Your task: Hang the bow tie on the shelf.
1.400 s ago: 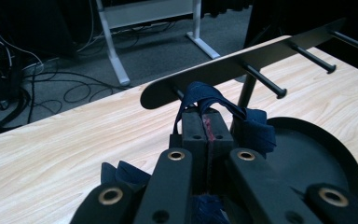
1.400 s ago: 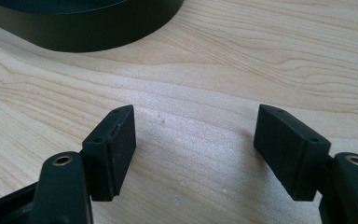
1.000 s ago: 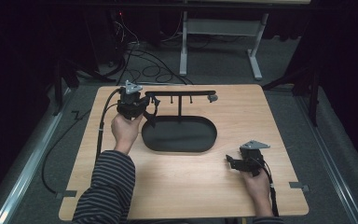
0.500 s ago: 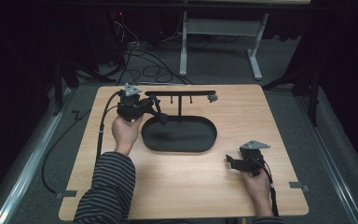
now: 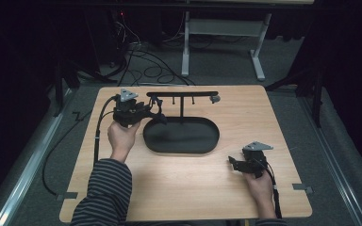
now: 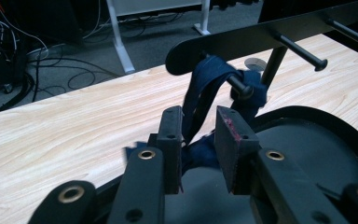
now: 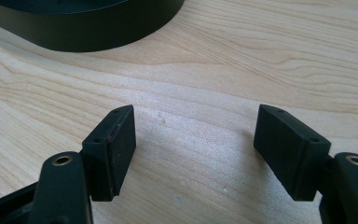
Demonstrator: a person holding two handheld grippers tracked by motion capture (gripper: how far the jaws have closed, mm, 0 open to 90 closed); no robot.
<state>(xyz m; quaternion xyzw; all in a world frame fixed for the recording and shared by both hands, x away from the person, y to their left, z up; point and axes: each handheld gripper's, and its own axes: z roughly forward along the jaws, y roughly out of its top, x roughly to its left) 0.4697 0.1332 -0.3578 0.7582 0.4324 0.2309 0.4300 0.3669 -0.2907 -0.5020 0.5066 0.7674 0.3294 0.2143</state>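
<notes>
A dark blue cloth strap (image 6: pixel 205 79) is looped over the leftmost peg (image 6: pixel 235 85) of a black peg rack (image 5: pixel 181 94). My left gripper (image 6: pixel 198 135) sits just below that peg, its jaws close together with the bunched lower end of the strap pinched between them. In the high view the left gripper (image 5: pixel 153 113) is at the rack's left end, above the left rim of the black oval tray (image 5: pixel 212 141). My right gripper (image 5: pixel 233 164) rests low over the wood at the front right. Its jaws (image 7: pixel 196 135) stand wide apart with nothing between them.
The rack stands on a post at the tray's back edge, with more bare pegs (image 6: pixel 303 51) along its bar. The tray's wall (image 7: pixel 84 37) lies just ahead of the right gripper. Cables (image 5: pixel 136 52) and a table frame (image 5: pixel 217 42) are on the floor beyond the wooden table (image 5: pixel 169 188).
My left gripper has shifted slightly toward the near side and the tray's left end, with the strap in it. The right gripper has stayed put.
</notes>
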